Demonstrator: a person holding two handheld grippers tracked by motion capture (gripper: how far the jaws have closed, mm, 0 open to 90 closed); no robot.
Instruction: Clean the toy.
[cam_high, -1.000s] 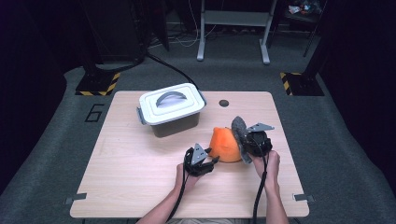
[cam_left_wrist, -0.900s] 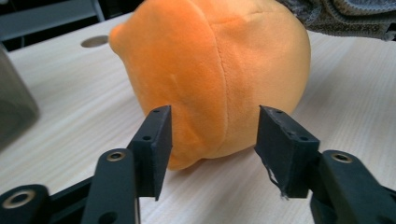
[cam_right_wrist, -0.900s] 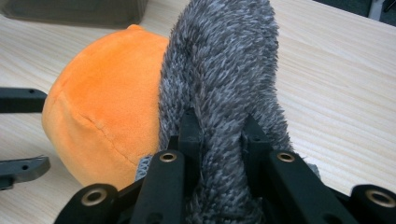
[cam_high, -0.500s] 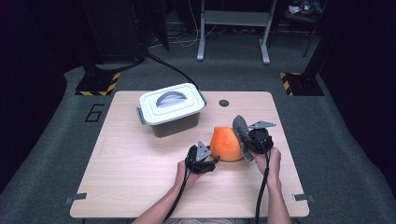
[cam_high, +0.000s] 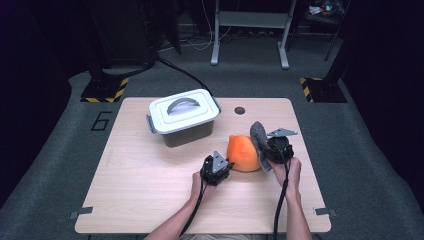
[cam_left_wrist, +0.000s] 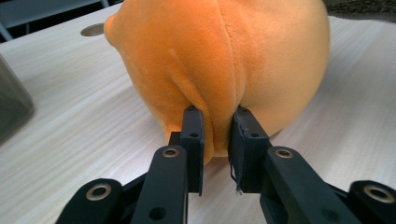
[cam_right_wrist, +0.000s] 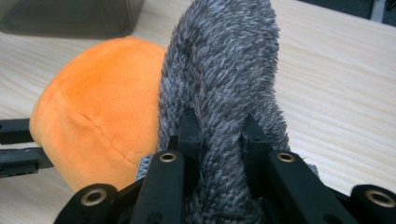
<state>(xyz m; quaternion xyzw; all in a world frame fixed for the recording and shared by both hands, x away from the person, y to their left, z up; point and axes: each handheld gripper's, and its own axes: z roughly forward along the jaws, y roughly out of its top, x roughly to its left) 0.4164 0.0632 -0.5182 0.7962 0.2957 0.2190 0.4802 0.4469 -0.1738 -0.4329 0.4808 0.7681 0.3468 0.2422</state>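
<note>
Left gripper view: your left gripper (cam_left_wrist: 215, 135) has just closed, pinching the round orange plush toy (cam_left_wrist: 219, 60); your right gripper (cam_right_wrist: 219, 135) clamps its fuzzy grey part (cam_right_wrist: 219, 60). Lifting off the desk (cam_high: 150, 190) remains.

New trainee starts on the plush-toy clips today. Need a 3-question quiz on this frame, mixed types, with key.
1. True or false: the left gripper is shut on a fold of the orange plush.
2. Which part does the right gripper hold? A) the grey furry piece B) the box handle C) a cable
3. Fill in: the lid of the grey storage box is ____ (on/off).

Key: 1 true; its jaws have just been closing and now pinch the fabric. 2 A. 3 on.
</note>
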